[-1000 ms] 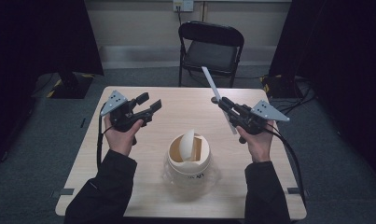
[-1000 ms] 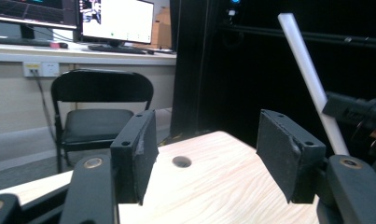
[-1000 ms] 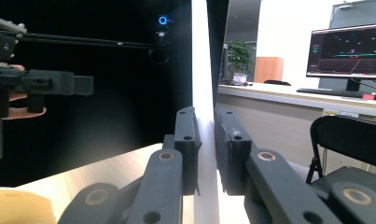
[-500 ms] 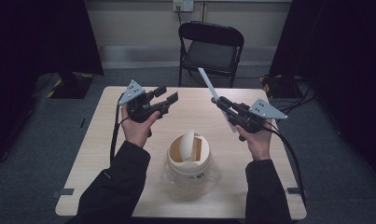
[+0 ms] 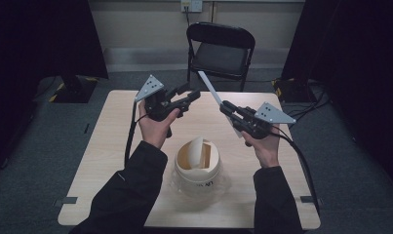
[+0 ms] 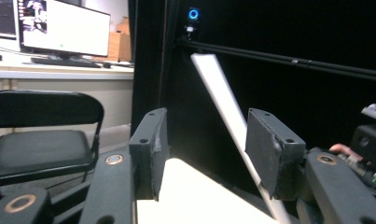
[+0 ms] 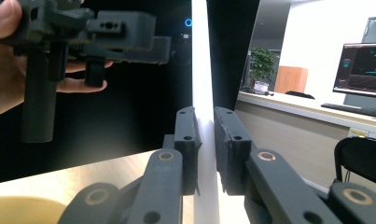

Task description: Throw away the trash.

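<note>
The right gripper (image 5: 226, 107) is clamped on a long white flat strip (image 5: 209, 89), its 2 jaws pressed against the strip's faces – the right gripper view shows the strip (image 7: 202, 93) rising straight up from between the pads. In the high view the strip slants up and away from the gripper toward the far edge of the table (image 5: 111, 146), its free end held in the air in front of the black folding chair (image 5: 222, 48).

The left gripper (image 5: 190, 95) is held above the far-left part of the table, pointing toward the strip's free end. Its jaws stand partly apart and have just been closing; nothing is pinched between them. In the left gripper view the strip (image 6: 218, 93) runs diagonally across the gap between the 2 black jaws, passing behind the right-hand one, and I cannot tell whether it lies inside the gap or just beyond the tips.

A white bucket (image 5: 198, 165) sits on the table between the forearms – near the person – with a curled pale sheet (image 5: 196, 151) standing in it. A monitor (image 6: 64, 28) glows on a desk in the left gripper view.
</note>
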A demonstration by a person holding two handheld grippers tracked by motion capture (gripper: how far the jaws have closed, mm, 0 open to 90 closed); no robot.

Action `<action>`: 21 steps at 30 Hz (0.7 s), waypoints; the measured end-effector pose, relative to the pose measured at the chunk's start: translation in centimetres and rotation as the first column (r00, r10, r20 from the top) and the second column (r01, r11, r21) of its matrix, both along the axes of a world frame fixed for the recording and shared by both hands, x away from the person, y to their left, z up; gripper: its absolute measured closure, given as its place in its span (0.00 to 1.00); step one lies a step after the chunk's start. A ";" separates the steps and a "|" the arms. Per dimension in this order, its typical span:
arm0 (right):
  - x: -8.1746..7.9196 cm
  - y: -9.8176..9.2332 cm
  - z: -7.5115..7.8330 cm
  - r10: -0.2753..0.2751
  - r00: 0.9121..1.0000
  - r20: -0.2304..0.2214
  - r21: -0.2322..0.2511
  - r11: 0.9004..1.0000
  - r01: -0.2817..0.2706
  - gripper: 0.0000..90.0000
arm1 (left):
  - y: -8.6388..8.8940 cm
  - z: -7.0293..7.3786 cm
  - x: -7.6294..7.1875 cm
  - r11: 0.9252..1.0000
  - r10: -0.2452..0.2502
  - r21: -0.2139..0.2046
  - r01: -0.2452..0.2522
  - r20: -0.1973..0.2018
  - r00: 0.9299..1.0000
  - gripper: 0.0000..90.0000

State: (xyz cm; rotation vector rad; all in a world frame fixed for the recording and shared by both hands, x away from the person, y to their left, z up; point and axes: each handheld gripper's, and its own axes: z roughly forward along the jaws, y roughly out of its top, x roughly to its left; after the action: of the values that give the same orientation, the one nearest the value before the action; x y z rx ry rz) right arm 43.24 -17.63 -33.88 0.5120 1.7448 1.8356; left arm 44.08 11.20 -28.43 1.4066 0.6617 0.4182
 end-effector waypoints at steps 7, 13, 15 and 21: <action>-0.3 0.3 0.0 0.031 0.999 0.006 -0.005 0.999 -0.031 0.90 | -1.5 0.9 0.2 1.000 -0.015 -0.002 0.015 0.002 1.000 0.56; -0.4 0.4 0.0 0.048 0.999 0.008 -0.004 0.999 -0.048 0.90 | -2.2 0.8 0.3 0.999 -0.034 -0.012 0.034 -0.021 0.999 0.63; -0.5 0.4 0.0 0.057 0.998 0.007 -0.005 0.998 -0.057 0.90 | -2.5 0.6 0.5 0.999 -0.049 -0.016 0.049 -0.033 0.998 0.70; -0.5 0.4 0.0 0.066 0.998 0.003 -0.017 0.998 -0.066 0.90 | -2.8 0.5 0.5 0.998 -0.060 -0.025 0.059 -0.043 0.997 0.80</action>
State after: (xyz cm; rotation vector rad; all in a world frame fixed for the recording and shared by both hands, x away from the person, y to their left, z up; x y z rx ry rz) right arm 42.76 -17.25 -33.90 0.4489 1.7924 1.8644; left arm 44.62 8.38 -27.92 1.4126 0.6560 0.3324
